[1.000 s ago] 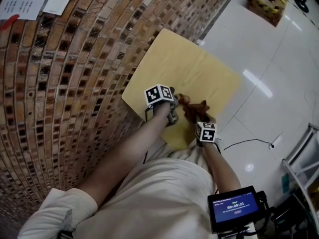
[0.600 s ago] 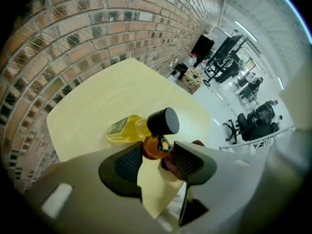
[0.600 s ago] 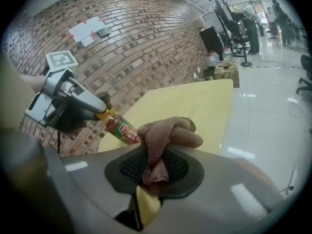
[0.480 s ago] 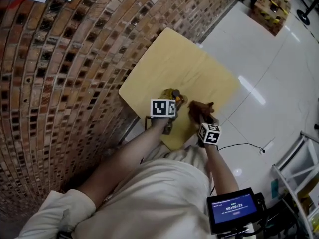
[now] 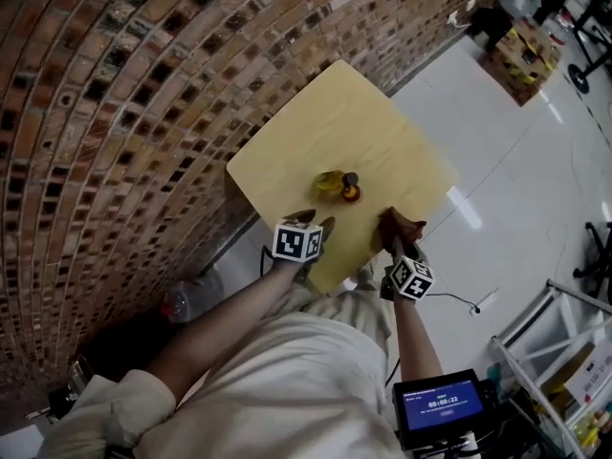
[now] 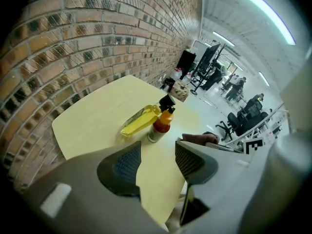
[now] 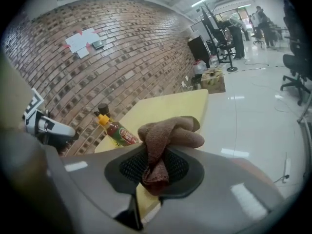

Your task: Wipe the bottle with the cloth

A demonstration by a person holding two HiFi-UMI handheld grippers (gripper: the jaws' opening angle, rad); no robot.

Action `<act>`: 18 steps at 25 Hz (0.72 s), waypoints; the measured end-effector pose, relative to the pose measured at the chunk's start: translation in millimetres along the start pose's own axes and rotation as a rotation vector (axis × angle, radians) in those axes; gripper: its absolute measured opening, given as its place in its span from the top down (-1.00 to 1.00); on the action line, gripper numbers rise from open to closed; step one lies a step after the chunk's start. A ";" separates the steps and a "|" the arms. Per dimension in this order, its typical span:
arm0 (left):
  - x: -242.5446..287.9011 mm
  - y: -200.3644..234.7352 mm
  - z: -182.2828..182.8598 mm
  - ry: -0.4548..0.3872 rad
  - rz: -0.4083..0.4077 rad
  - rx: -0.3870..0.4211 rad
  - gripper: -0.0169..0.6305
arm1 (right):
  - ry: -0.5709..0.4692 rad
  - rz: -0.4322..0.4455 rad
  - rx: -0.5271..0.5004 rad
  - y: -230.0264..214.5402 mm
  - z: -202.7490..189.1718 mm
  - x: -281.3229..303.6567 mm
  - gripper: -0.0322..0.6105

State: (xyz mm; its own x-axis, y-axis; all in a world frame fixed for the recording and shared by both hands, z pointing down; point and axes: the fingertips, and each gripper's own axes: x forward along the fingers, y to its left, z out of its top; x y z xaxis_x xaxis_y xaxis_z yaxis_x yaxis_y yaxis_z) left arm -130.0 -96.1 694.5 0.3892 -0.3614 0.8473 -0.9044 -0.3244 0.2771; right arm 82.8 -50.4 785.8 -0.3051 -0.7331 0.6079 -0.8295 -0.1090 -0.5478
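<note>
A sauce bottle with a black cap and orange neck stands mid-table, touching a yellow bottle that lies beside it. Both show ahead in the left gripper view: sauce bottle, yellow bottle. My left gripper hangs over the table's near edge, short of the bottles. Its jaws are opening and nothing is between them. My right gripper is at the near right edge, shut on a brown cloth that bunches above its pads. The sauce bottle lies to its left.
The yellow table stands against a brick wall on a white tiled floor. Cardboard boxes sit far off. A plastic bottle lies on the floor by the wall. A cable runs near a screen device.
My left gripper has let go of the sauce bottle and drawn back to the near edge. The bottle now stands free. The right gripper with the cloth has also pulled back.
</note>
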 end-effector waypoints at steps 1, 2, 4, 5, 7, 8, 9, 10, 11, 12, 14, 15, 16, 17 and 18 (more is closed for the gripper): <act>-4.4 -0.9 -1.3 -0.026 -0.032 0.022 0.21 | -0.022 -0.015 0.007 0.9 5.1 -6.0 0.70; -13.2 0.0 -5.7 -0.052 -0.059 0.050 0.21 | -0.042 -0.031 0.013 4.9 6.5 -14.9 0.70; -40.2 3.2 -14.1 -0.106 -0.099 0.122 0.24 | -0.077 -0.050 0.022 19.6 7.2 -38.7 0.70; -52.7 1.9 -11.1 -0.145 -0.121 0.162 0.28 | -0.106 -0.049 0.027 27.9 16.1 -51.8 0.70; -76.0 -3.9 -5.6 -0.228 -0.178 0.250 0.34 | -0.185 -0.037 0.036 49.0 40.2 -84.2 0.69; -91.2 -4.9 -13.4 -0.257 -0.204 0.297 0.38 | -0.219 -0.026 0.042 63.0 43.0 -105.0 0.69; -108.5 -4.1 -23.8 -0.279 -0.224 0.346 0.45 | -0.248 -0.013 0.048 78.4 42.1 -125.8 0.69; -125.2 -1.7 -29.8 -0.305 -0.235 0.393 0.49 | -0.281 0.001 0.048 94.4 44.6 -143.7 0.69; -139.9 2.3 -29.7 -0.337 -0.239 0.435 0.53 | -0.319 0.015 0.040 110.5 52.6 -158.9 0.69; -152.9 6.8 -26.6 -0.371 -0.240 0.463 0.57 | -0.358 0.026 0.025 125.8 62.9 -173.6 0.69; -176.8 16.4 -22.3 -0.430 -0.240 0.469 0.62 | -0.426 0.039 -0.020 153.5 79.0 -206.1 0.69; -187.8 21.4 -21.9 -0.454 -0.242 0.457 0.67 | -0.457 0.045 -0.042 166.6 83.3 -223.7 0.70; -197.7 26.4 -21.2 -0.475 -0.245 0.442 0.71 | -0.489 0.052 -0.062 179.3 86.2 -241.1 0.69; -206.3 31.5 -19.4 -0.493 -0.247 0.428 0.74 | -0.521 0.058 -0.080 191.5 88.1 -257.6 0.70; -213.7 36.7 -17.2 -0.506 -0.248 0.415 0.78 | -0.551 0.062 -0.094 203.4 88.8 -273.0 0.70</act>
State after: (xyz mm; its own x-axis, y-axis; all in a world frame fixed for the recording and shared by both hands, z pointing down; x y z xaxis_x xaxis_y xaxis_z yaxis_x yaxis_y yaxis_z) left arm -249.4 -15.8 531.4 0.7004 -0.5630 0.4387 -0.6757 -0.7210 0.1536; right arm 38.9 68.0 457.4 -0.0863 -0.9813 0.1721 -0.8635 -0.0125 -0.5042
